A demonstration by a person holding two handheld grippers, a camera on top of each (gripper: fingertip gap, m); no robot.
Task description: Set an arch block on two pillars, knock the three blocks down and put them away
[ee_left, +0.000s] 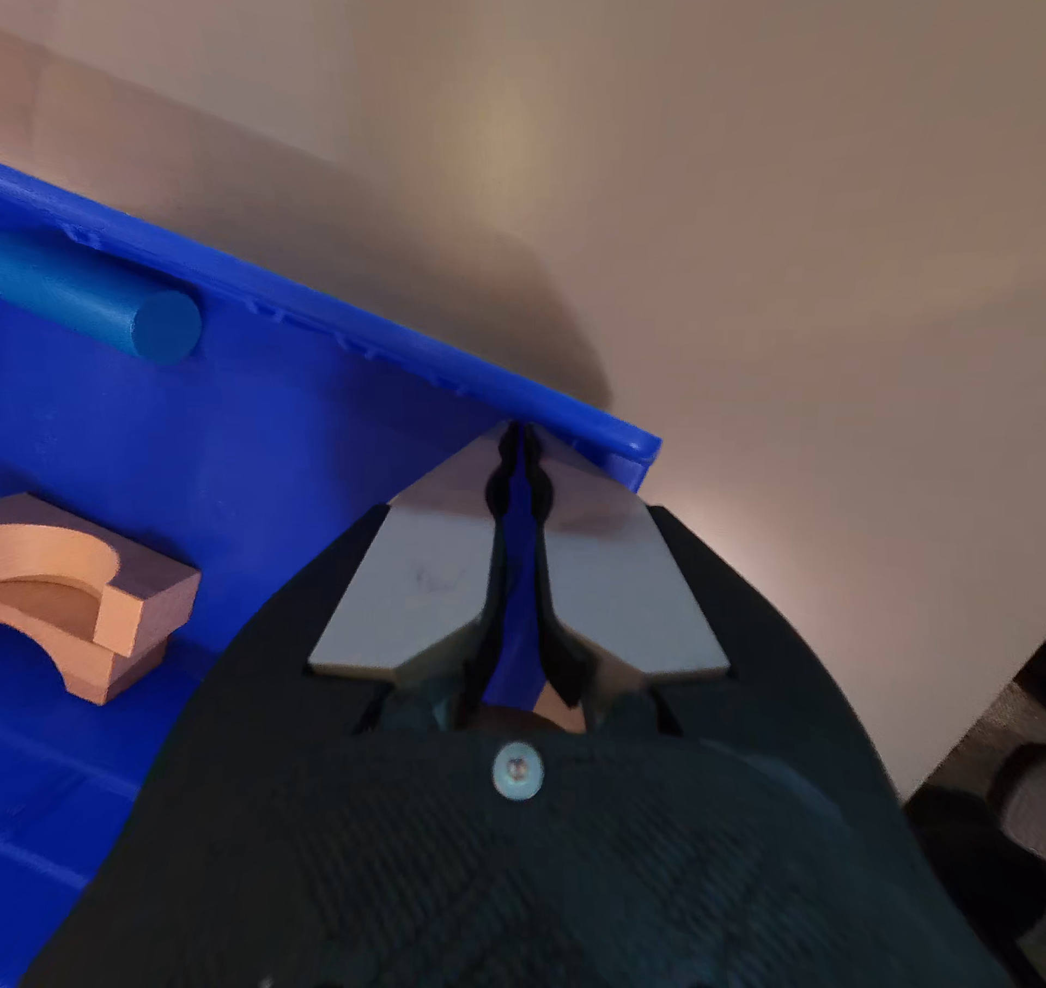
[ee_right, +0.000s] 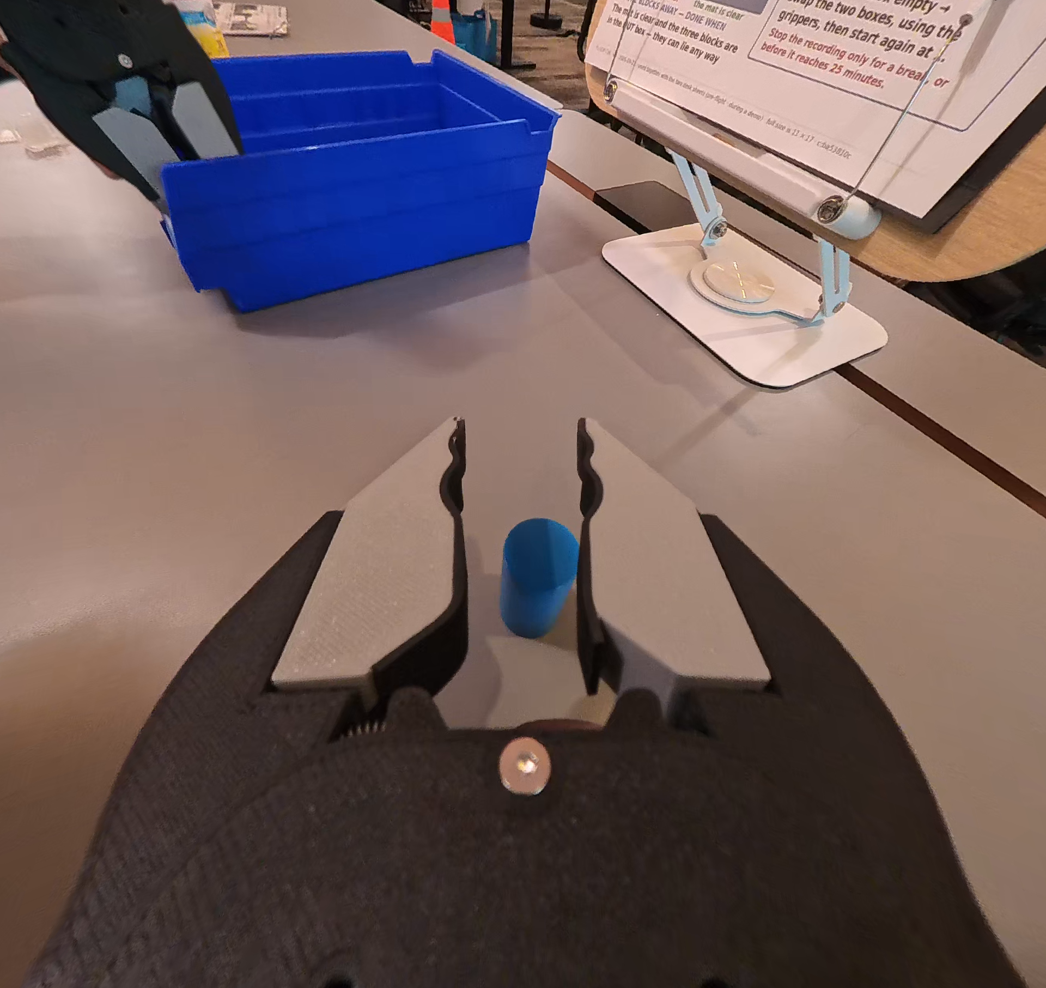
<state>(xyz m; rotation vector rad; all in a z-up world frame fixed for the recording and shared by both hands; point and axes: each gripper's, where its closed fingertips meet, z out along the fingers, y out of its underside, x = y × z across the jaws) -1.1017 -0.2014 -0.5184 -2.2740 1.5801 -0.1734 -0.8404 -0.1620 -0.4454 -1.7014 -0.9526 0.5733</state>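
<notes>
Grey table (ee_right: pixel 339 394): blue bin (ee_right: pixel 362 196) far left.

Bin holds tan arch block (ee_left: pixel 96 593) and blue cylinder pillar (ee_left: pixel 113 309).

Left gripper (ee_left: pixel 518 434) over bin's corner, jaws closed, nothing between tips.

Right gripper (ee_right: pixel 521 428) low over table, jaws open around second blue pillar (ee_right: pixel 535 576); right pad touching, left pad apart.

Step likely: putting away last block. Next: close on pillar, carry far left into bin.

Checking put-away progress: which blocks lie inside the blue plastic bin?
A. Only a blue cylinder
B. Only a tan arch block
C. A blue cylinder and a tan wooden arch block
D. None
C: the left wrist view shows a blue cylinder and a tan wooden arch block inside the blue plastic bin.
</notes>
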